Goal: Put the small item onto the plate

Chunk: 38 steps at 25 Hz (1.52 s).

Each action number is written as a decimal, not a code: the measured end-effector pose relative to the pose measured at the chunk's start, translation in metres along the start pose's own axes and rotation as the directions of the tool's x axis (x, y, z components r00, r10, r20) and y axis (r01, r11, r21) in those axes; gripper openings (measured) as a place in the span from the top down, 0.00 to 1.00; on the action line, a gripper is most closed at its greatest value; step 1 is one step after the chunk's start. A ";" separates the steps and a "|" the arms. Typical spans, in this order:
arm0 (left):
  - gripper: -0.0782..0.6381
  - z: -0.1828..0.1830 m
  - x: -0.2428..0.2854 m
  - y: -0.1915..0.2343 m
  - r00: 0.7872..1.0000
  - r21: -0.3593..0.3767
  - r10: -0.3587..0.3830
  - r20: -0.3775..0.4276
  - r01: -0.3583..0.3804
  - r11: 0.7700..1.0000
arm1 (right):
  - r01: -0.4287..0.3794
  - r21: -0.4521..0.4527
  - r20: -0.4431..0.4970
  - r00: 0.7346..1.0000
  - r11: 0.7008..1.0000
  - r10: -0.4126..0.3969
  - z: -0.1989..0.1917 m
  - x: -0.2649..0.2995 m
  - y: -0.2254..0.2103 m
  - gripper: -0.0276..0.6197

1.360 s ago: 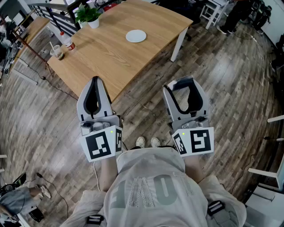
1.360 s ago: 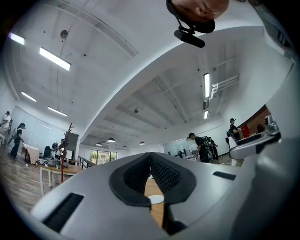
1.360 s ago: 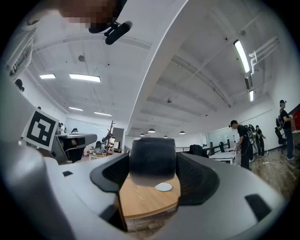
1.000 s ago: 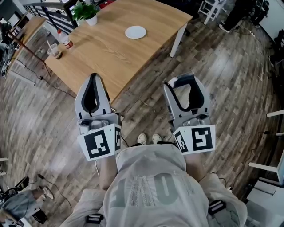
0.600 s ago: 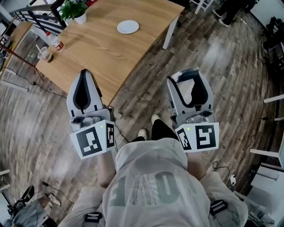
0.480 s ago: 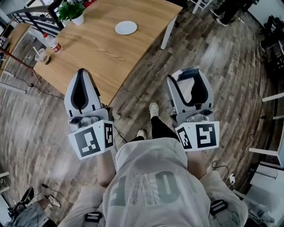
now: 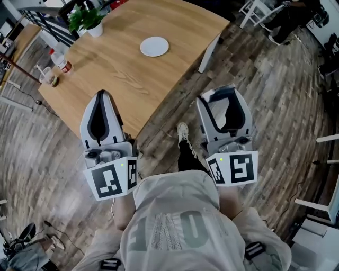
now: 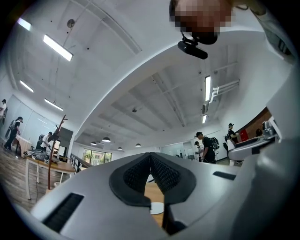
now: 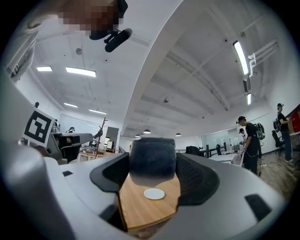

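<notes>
A white plate (image 7: 154, 46) lies on the far half of a wooden table (image 7: 122, 69); the same plate (image 9: 154, 193) shows small ahead in the right gripper view. My right gripper (image 7: 220, 100) is held over the floor, short of the table's near corner, shut on a small dark item (image 9: 152, 158) that fills the gap between its jaws. My left gripper (image 7: 101, 100) hovers at the table's near edge. Its jaws are shut, pads touching, with nothing between them (image 8: 150, 161). The plate (image 8: 157, 207) peeks out below them.
A potted plant (image 7: 87, 21), a bottle (image 7: 59, 59) and a cup with a straw (image 7: 46, 77) stand along the table's left side. White chairs (image 7: 259, 10) and people stand beyond the table. My own foot (image 7: 183, 129) is on the wood floor between the grippers.
The person has stepped toward the table, which now sits closer and lower in the head view. Both grippers keep their pose, and the right one still holds the dark item.
</notes>
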State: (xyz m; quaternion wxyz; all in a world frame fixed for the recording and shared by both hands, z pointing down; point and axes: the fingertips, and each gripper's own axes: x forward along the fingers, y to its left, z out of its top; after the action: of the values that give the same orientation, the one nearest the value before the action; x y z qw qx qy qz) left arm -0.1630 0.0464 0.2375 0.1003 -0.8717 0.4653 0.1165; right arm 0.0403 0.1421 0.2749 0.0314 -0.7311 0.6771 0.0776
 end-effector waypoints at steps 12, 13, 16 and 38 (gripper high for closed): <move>0.88 -0.015 0.183 -0.020 0.987 0.098 0.158 0.029 -0.160 0.982 | -0.171 -0.039 0.013 0.985 0.984 0.172 -0.004 0.183 -0.116 0.46; 0.88 -0.016 0.191 -0.018 0.984 0.106 0.176 0.030 -0.178 0.978 | -0.193 -0.038 0.013 0.981 0.981 0.193 -0.006 0.196 -0.119 0.46; 0.88 -0.019 0.214 -0.015 0.975 0.130 0.223 0.026 -0.224 0.966 | -0.243 -0.038 0.016 0.970 0.969 0.243 -0.009 0.229 -0.131 0.46; 0.88 -0.047 0.292 0.022 0.944 0.148 0.329 -0.016 -0.323 0.935 | -0.410 -0.056 -0.064 0.911 0.910 0.407 -0.041 0.350 -0.112 0.46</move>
State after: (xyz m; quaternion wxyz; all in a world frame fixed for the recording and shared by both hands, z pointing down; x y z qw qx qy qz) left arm -0.0183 -0.2088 0.1947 0.1323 -0.7752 0.6125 0.0802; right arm 0.1800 -0.1994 0.2543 -0.0276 -0.5757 0.8125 0.0868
